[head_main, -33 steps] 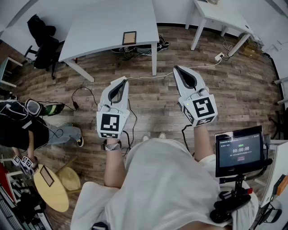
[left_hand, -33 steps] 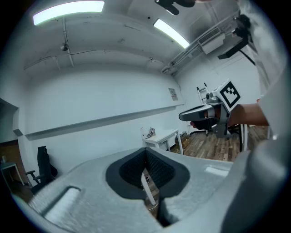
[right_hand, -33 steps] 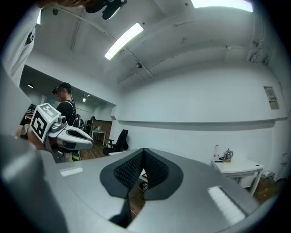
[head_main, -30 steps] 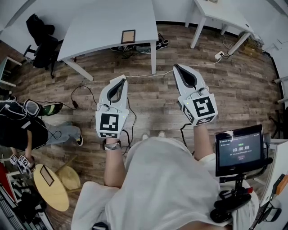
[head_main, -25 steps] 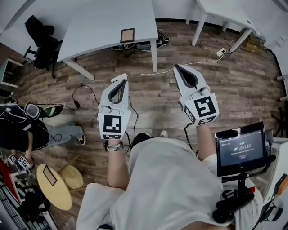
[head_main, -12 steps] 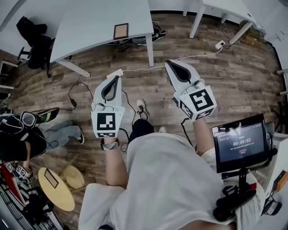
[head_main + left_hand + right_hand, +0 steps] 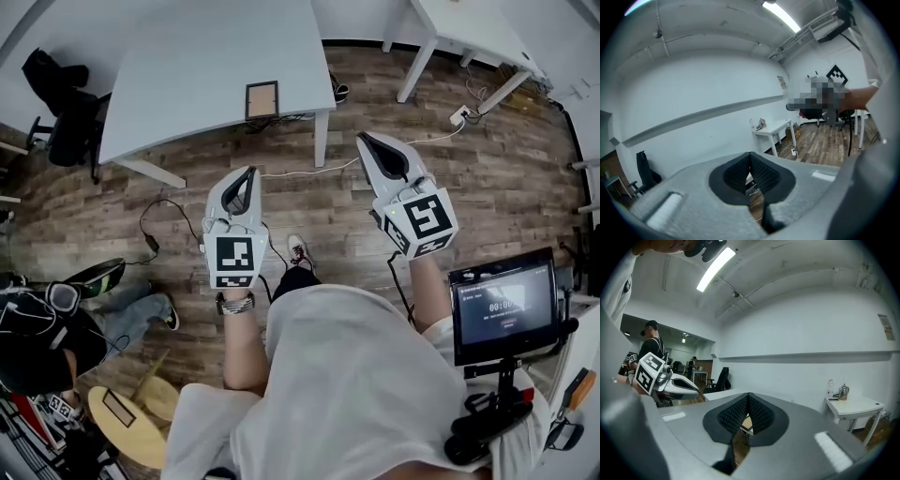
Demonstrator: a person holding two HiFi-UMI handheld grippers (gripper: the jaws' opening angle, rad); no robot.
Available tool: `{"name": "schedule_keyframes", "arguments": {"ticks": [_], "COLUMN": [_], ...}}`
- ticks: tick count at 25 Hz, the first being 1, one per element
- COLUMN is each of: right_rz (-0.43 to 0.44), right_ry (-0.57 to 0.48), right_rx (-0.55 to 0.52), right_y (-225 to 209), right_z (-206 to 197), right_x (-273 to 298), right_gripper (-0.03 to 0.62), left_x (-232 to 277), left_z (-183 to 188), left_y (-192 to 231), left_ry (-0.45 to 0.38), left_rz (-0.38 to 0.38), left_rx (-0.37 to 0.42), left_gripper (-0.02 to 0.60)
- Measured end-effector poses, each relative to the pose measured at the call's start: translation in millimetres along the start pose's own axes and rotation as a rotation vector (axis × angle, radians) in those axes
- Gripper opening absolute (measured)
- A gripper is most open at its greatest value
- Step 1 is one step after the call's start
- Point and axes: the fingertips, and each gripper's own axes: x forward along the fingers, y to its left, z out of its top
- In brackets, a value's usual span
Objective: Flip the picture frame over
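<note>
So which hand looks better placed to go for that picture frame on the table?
Probably the left. The left claw sits nearly straight below the picture frame in the head view, pointing at it. The right claw is off beyond the corner of the table. Both are shut, empty and far off.

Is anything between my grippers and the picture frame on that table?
Nothing visible. The picture frame lies alone near the front edge of the table. The left gripper and right gripper hang shut and empty over the wood floor short of it, with only a cable lying below.
</note>
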Motion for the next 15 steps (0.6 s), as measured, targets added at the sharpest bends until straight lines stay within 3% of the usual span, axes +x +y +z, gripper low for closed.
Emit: {"name": "schedule_keyframes", "arguments": {"ticks": [6,11,15], "right_rz": [-0.031,-0.074,-0.096], "right_ry": [0.036,0.089,0.134], "right_rx": [0.03,0.042,0.059], "right_y": [-15,-24,-27], "right_z": [-8,-30,-53], "right_x": [77,136,159], "right_gripper": [0.002,0.002,0.002], "left_x": [67,123,154], "left_z": [-22,-48,-74], "left_y": [57,90,97], "left_ry": [0.058,0.089,0.125], "left_rz": [-0.076,-0.151,-0.205], "left_rx": [0.064,0.163,0.229], "left_gripper": [0.003,0.028,0.041]}}
